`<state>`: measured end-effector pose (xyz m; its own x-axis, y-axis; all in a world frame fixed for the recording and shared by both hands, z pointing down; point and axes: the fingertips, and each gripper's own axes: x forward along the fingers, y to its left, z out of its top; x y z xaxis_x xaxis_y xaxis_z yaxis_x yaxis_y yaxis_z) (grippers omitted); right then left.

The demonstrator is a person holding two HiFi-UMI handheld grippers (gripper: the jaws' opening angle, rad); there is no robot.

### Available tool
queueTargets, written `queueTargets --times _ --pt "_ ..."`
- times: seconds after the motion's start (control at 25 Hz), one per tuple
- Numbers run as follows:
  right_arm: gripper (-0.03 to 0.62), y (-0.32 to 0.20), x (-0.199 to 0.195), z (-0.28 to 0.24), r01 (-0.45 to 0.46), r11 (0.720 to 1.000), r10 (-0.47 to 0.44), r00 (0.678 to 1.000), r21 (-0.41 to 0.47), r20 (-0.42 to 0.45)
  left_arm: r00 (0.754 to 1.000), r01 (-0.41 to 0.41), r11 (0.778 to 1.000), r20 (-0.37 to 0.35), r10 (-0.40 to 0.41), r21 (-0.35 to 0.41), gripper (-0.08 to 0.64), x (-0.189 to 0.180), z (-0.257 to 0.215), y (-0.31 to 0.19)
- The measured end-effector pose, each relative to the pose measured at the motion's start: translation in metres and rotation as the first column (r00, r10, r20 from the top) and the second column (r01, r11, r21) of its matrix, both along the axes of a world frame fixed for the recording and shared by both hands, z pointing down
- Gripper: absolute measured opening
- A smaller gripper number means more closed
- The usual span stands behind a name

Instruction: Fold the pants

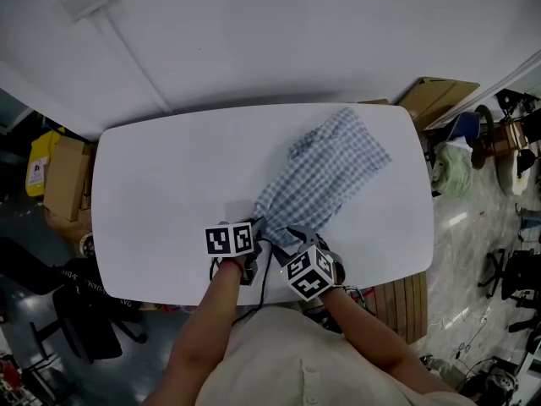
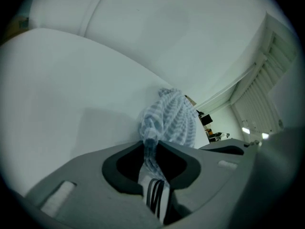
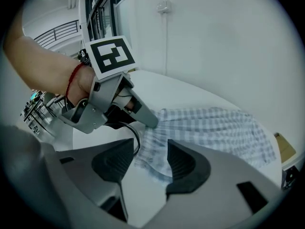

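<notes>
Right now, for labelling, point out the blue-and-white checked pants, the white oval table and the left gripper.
blue-and-white checked pants (image 1: 325, 176): head view, middle of the cloth.
white oval table (image 1: 169, 184): head view, bare top.
left gripper (image 2: 151, 147): left gripper view, between jaws clamping the pants.

Blue-and-white checked woven cloth pants (image 1: 325, 176): thin, soft, matt, creased where bunched at the near end. White oval table top (image 1: 161, 176): smooth, hard, faint sheen. Left gripper (image 2: 151, 149) and right gripper (image 3: 143, 162): grey moulded plastic bodies, matt; dark pads (image 3: 186, 163) finely ribbed, rubbery look. Brown cardboard box (image 1: 66, 180), left on the floor: dull, papery. Grey floor (image 1: 473, 218) at right: glossy, reflective.
</notes>
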<state>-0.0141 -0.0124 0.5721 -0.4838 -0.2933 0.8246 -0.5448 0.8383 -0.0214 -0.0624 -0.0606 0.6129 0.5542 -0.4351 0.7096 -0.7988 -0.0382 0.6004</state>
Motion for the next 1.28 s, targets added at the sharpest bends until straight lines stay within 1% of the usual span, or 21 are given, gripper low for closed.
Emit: queueTargets --times 0.12,0.2,0.36,0.44,0.52,0.6,0.72,0.84,0.92,1.0,1.12,1.2,1.24,1.28 --pt "0.229 0.000 -0.001 -0.001 0.002 1.000 -0.002 1.000 0.002 0.006 0.999 0.000 1.000 -0.048 -0.001 -0.018 0.078 0.005 -0.009 0.000" --pt "0.229 -0.001 -0.001 -0.004 -0.003 1.000 0.003 1.000 0.014 0.007 0.996 0.019 0.999 -0.081 -0.022 -0.033 0.078 0.008 -0.018 0.000" --pt "0.229 -0.007 -0.008 -0.011 -0.021 0.997 0.022 1.000 0.078 -0.021 0.986 0.066 0.996 -0.149 -0.074 -0.059 0.078 0.012 -0.040 -0.003" --pt "0.235 -0.010 -0.013 -0.013 -0.045 0.992 0.051 0.998 0.120 -0.042 0.976 0.086 0.994 -0.194 -0.099 -0.072 0.078 0.016 -0.052 -0.005" --pt "0.247 -0.014 -0.014 -0.016 -0.099 0.982 0.108 0.993 0.163 -0.045 0.967 0.091 0.993 -0.231 -0.107 -0.079 0.078 0.023 -0.063 -0.007" --pt "0.247 -0.018 -0.012 -0.020 -0.175 0.968 0.180 0.983 0.179 -0.016 0.966 0.073 0.994 -0.242 -0.090 -0.078 0.078 0.028 -0.070 -0.007" --pt "0.246 -0.021 -0.007 -0.021 -0.272 0.950 0.270 0.962 0.154 0.039 0.965 0.019 0.997 -0.261 -0.039 -0.077 0.078 0.034 -0.077 -0.005" --pt "0.245 -0.026 -0.002 -0.023 -0.366 0.924 0.357 0.929 0.113 0.091 0.958 -0.056 0.996 -0.284 0.033 -0.076 0.078 0.042 -0.084 -0.001" --pt "0.247 -0.031 0.000 -0.025 -0.408 0.905 0.397 0.912 0.118 0.108 0.950 -0.082 0.993 -0.307 0.053 -0.082 0.078 0.048 -0.089 0.000" --pt "0.247 -0.036 0.001 -0.025 -0.434 0.890 0.421 0.900 0.137 0.113 0.943 -0.096 0.991 -0.328 0.062 -0.088 0.078 0.052 -0.092 0.000" --pt "0.245 -0.043 0.006 -0.019 -0.473 0.865 0.463 0.881 0.168 0.094 0.942 -0.116 0.989 -0.325 0.080 -0.093 0.078 0.054 -0.093 -0.001" --pt "0.242 -0.044 0.010 -0.014 -0.462 0.868 0.458 0.887 0.181 0.064 0.946 -0.118 0.988 -0.313 0.082 -0.097 0.078 0.054 -0.090 -0.002" --pt "0.209 -0.044 0.011 -0.012 -0.443 0.876 0.443 0.895 0.188 0.044 0.948 -0.115 0.988 -0.308 0.079 -0.099 0.078 0.053 -0.088 -0.004" --pt "0.149 -0.044 0.012 -0.012 -0.420 0.885 0.424 0.905 0.200 0.023 0.950 -0.111 0.989 -0.304 0.076 -0.100 0.078 0.052 -0.086 -0.005"
